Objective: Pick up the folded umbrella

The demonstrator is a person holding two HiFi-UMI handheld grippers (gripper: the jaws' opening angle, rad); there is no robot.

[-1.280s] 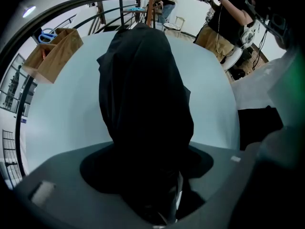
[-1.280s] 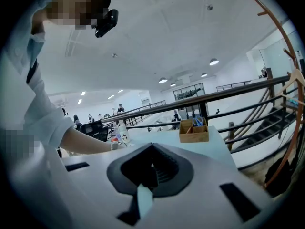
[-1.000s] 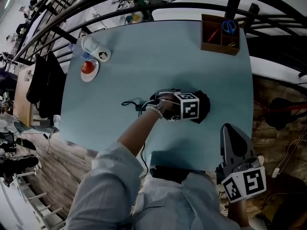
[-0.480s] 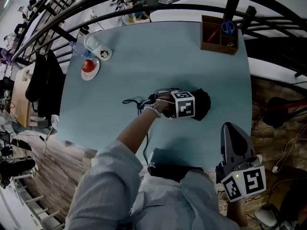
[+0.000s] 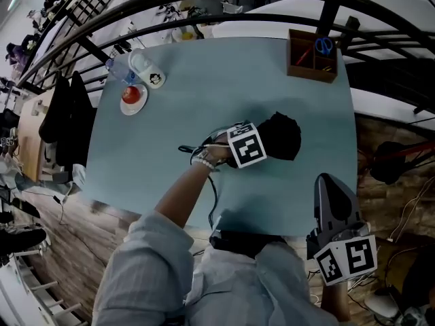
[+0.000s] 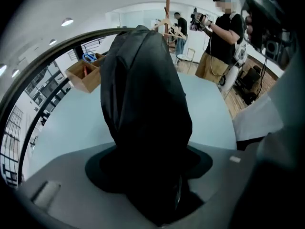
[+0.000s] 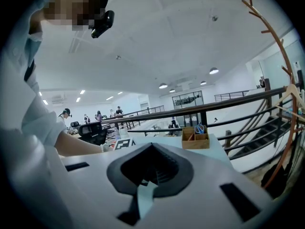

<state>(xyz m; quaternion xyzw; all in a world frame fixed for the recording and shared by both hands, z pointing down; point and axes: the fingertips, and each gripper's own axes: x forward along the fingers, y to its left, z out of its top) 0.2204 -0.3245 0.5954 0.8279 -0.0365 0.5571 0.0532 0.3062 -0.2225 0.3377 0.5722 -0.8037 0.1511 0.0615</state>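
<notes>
Your left tongs (image 6: 150, 162) grip the black folded fabric umbrella (image 5: 280, 136). Their jaws stand wide around its bulky body and have just been closing a little further onto it, so the bundle fills the whole gap between them. In the left gripper view the umbrella juts straight out from the jaws as a tall dark cone of creased cloth, with the surface behind it. From the head view you hold it over the middle of the pale blue rounded surface (image 5: 204, 73), slightly right of centre. It looks lifted clear, with a faint shadow on the surface just beyond it. Your left hand (image 5: 214, 151) reaches in from the near edge, with the marker cube turned up toward the camera. Your right tongs (image 5: 327, 182) hover by the near right corner of the surface, well apart from the umbrella. Their jaws are drawn together with nothing between them. At the far right corner stands a small wooden box (image 5: 312, 65) holding blue-handled scissors (image 5: 323, 45). Near the far left corner sits a small white plate (image 5: 125, 106) carrying a red fruit (image 5: 132, 94).
</notes>
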